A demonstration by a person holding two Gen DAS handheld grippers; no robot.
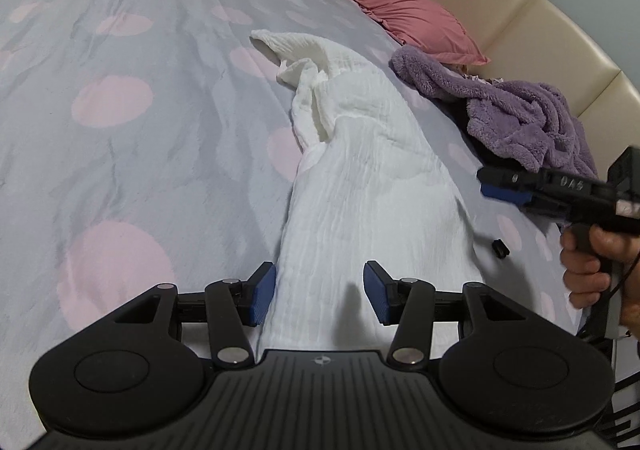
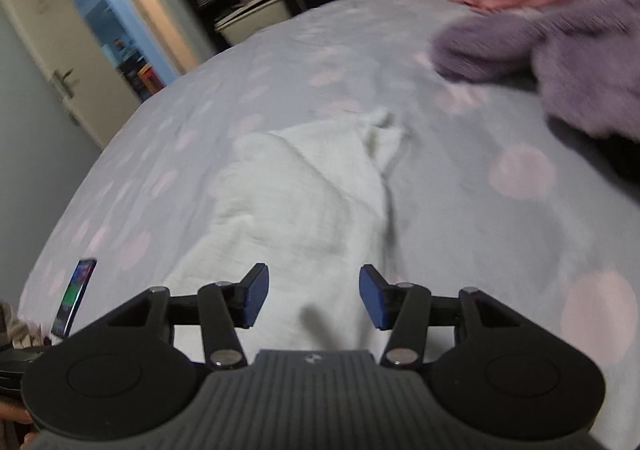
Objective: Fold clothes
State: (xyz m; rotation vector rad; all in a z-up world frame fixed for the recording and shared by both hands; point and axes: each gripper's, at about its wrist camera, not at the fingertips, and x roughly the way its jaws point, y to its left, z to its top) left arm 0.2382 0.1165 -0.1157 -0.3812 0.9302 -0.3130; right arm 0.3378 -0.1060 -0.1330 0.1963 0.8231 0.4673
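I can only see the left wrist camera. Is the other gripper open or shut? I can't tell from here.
Observer: Open. The right gripper has its jaws spread with nothing between them, over the white cloth.
Operator: Is anything lying near the bed's edge?
Observer: Yes, a phone with a lit screen, at the edge of the bedspread.
Operator: What's past the bed?
Observer: A white door, standing open.

Grey bedspread (image 1: pixel 160 178) with pink dots; pink pillow (image 1: pixel 404 16) against a cream headboard (image 1: pixel 520 22); phone (image 2: pixel 75 296) at the bed's edge; open door (image 2: pixel 52 62) beyond
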